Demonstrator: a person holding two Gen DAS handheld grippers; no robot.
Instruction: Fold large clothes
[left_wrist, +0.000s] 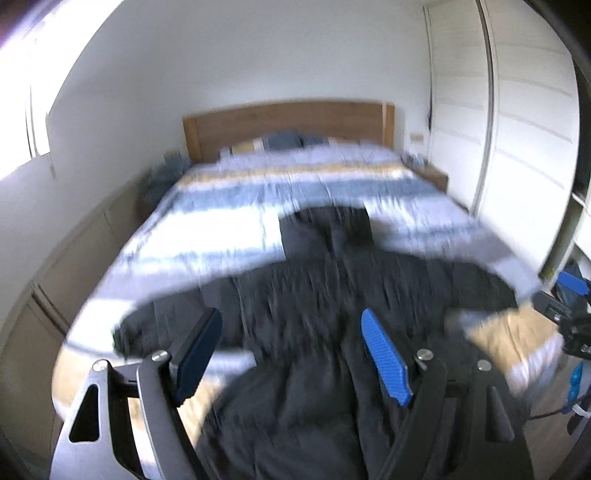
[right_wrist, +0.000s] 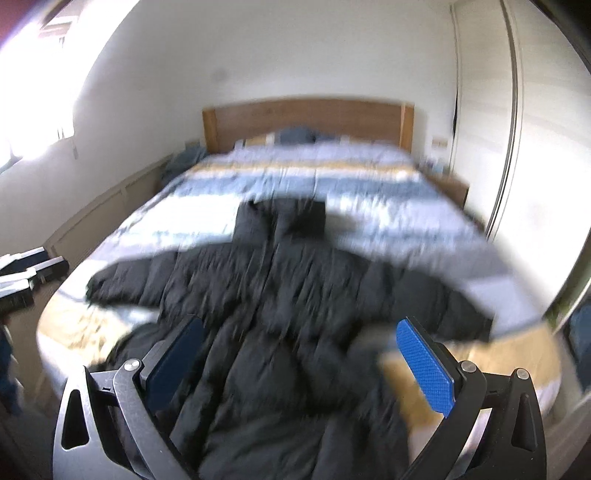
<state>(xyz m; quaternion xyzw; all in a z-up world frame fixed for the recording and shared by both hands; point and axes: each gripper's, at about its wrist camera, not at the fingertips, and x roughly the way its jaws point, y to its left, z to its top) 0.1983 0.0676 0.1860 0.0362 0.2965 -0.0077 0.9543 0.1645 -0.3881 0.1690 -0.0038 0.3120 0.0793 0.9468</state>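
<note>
Hovering above the foot of the bed, the left tool (left_wrist: 291, 354) has its two blue-padded fingers spread wide with nothing between them, and the right tool (right_wrist: 310, 362) is likewise spread wide and empty. Below both lies a black puffer jacket (right_wrist: 280, 295), spread flat on the bed with its sleeves out to either side and its collar end pointing toward the wooden headboard (left_wrist: 288, 125). The jacket rests on a striped bedspread (left_wrist: 229, 192) in white, blue-grey and mustard bands. White wardrobe doors (left_wrist: 517, 129) stand to the right of the bed, and a bright window (right_wrist: 33, 85) is on the left. Both views are motion-blurred.
</note>
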